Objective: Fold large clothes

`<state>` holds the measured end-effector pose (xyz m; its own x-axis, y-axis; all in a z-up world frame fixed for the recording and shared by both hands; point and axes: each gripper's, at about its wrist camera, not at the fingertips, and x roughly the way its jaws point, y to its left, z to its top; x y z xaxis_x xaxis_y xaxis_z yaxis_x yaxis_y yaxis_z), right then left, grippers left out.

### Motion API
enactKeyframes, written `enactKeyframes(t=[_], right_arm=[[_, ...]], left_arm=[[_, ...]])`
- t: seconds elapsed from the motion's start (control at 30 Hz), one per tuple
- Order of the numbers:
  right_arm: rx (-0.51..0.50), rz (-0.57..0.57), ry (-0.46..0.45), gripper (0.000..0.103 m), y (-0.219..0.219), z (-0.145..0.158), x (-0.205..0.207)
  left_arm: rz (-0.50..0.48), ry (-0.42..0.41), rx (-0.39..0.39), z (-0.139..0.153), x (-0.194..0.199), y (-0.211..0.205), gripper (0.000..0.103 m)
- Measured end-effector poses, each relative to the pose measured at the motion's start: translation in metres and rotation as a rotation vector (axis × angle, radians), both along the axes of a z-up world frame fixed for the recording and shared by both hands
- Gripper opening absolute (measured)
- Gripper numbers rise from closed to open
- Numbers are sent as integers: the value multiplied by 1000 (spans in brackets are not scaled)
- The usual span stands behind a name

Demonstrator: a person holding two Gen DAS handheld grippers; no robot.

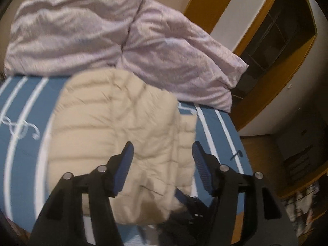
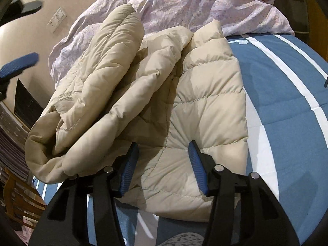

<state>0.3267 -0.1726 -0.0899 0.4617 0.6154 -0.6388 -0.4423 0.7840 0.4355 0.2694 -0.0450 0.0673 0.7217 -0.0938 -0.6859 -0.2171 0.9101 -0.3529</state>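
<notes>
Blue-padded right gripper [image 2: 163,160] low centre, jaws wide apart, released, hovering over beige puffer jacket [image 2: 155,102]. Jacket mid-frame on blue striped bedspread [image 2: 287,102], one side bunched toward lower left. Left gripper [image 1: 163,157] also spread wide, gripping nothing, jacket [image 1: 114,127] below. Lilac duvet [image 1: 102,37] heaped across upper frame, touching jacket's far edge.

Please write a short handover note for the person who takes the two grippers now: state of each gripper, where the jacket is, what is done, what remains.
Left gripper: open, empty, above the beige quilted puffer jacket.
Right gripper: open, empty, over the jacket's near part.
The jacket lies on the blue bedsheet with white stripes, in front of the crumpled lilac duvet.
Done: one part is thrown over the body in a loose bulge.
Left: flatten it, finish folding.
</notes>
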Motion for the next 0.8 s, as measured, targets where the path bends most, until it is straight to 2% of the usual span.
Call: enactKeyframes(t=[0.1, 0.23, 0.37, 0.63, 0.8], right_arm=[[0, -3, 2, 53, -1, 0, 4], [0, -3, 4, 53, -4, -2, 5], [3, -3, 6, 53, -5, -1, 5], [0, -1, 7, 53, -7, -2, 7], [0, -1, 8, 53, -8, -2, 8]], left_arm=[[39, 10, 51, 5, -4, 15, 60], [90, 38, 89, 0, -7, 34, 60], [137, 61, 159, -8, -6, 51, 60], [173, 84, 246, -24, -7, 65, 60], [187, 104, 264, -33, -4, 71, 60]])
